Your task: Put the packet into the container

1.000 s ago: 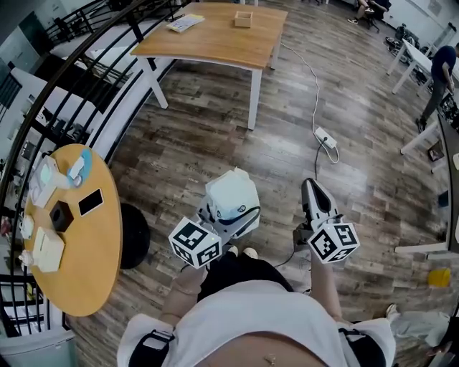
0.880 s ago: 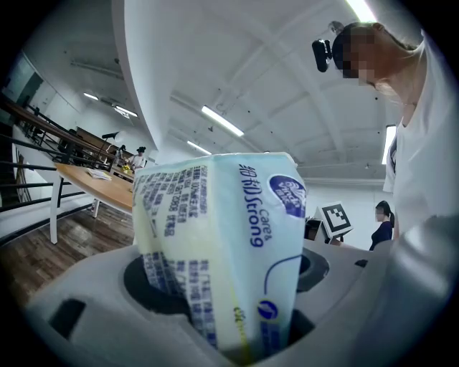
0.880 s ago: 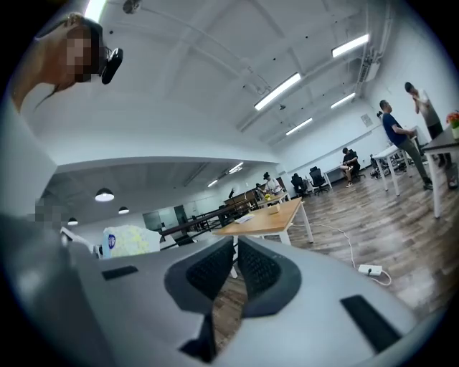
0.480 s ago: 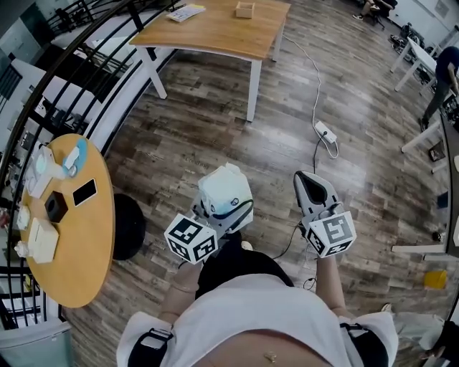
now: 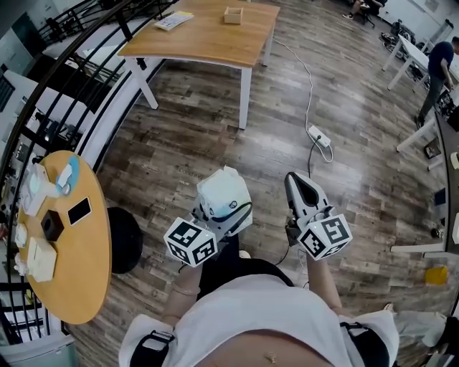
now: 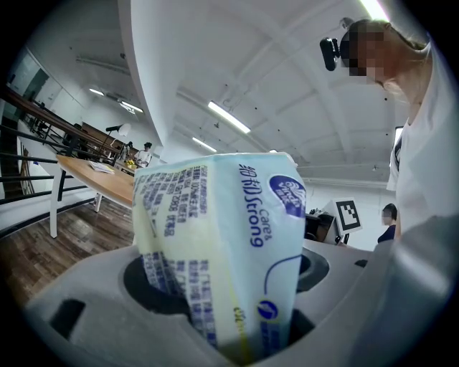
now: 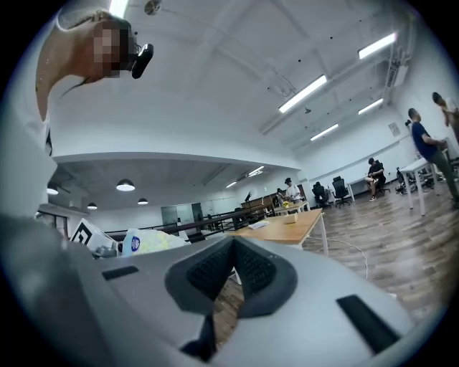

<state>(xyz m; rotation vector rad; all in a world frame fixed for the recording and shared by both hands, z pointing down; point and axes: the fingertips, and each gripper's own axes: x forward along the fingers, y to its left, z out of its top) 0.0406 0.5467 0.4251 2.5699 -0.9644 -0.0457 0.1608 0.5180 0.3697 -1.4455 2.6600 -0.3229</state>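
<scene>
My left gripper (image 5: 221, 208) is shut on a white soft tissue packet (image 5: 224, 192) with blue print, held at waist height over the wooden floor. In the left gripper view the packet (image 6: 222, 236) stands upright between the jaws and fills the middle of the picture. My right gripper (image 5: 301, 190) hangs beside it to the right, shut with nothing in it; its dark pads (image 7: 208, 272) meet at the tip. A small open wooden box (image 5: 232, 15) stands far ahead on a rectangular wooden table (image 5: 208, 43). The right gripper view also catches that box (image 7: 290, 217).
A round wooden table (image 5: 72, 265) with a phone (image 5: 79, 211) and small items stands at the left, a black stool (image 5: 125, 240) beside it. A black curved railing (image 5: 64, 79) runs along the left. A power strip (image 5: 319, 136) with cable lies on the floor ahead. A person (image 5: 436, 68) stands far right.
The head view has drifted: the round table sits lower and further left, the long table further left. Both grippers keep their pose, and the packet stays in the left one.
</scene>
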